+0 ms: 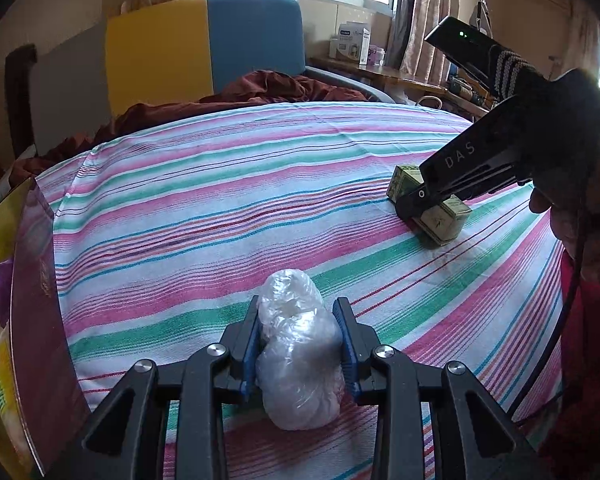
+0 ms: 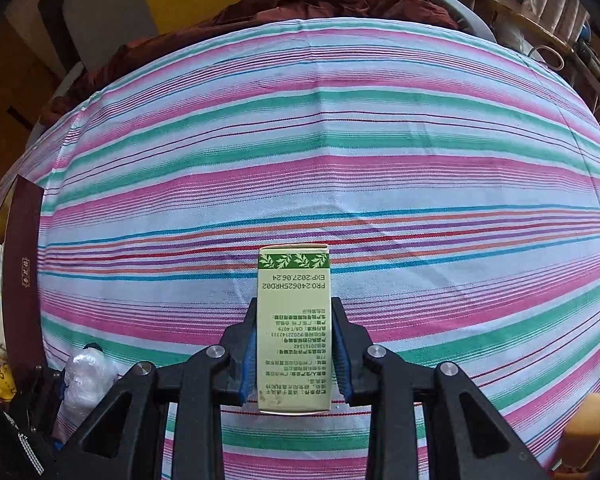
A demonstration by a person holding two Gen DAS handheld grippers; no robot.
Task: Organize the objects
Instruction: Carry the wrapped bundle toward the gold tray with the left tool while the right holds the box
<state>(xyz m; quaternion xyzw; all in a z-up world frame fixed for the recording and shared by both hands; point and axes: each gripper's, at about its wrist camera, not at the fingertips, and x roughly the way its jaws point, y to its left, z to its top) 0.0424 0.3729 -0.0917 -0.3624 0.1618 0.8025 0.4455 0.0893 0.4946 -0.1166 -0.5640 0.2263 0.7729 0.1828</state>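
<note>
— While we look along the left claw (image 1: 300, 344), what do we hold there?

— We hold a lump wrapped in clear plastic film (image 1: 298, 356); the blue pads (image 1: 249, 354) press on both its sides, so the left claw is clenched on it; the bundle sits low over the striped bedsheet (image 1: 228, 200), though we cannot tell whether it rests on the cloth.

— And the right claw (image 2: 294, 350)?

— We grip a pale green carton (image 2: 294, 328) there, printed with a leaf band and small upside-down text; its long sides lie between the fingers, with the far end sticking out past the fingertips; the jaws are closed tight on it.

— Where do we see that carton from the other side?

— From the left wrist view it is over at the right of the bed, under the black right claw (image 1: 410, 210), down at the sheet.

— What else is near us?

— At the left edge stands a dark maroon box (image 1: 40, 304) with white items inside; behind the sheet lies a rumpled brown blanket (image 1: 268, 88); beyond it we see a yellow and blue headboard (image 1: 204, 44).
</note>
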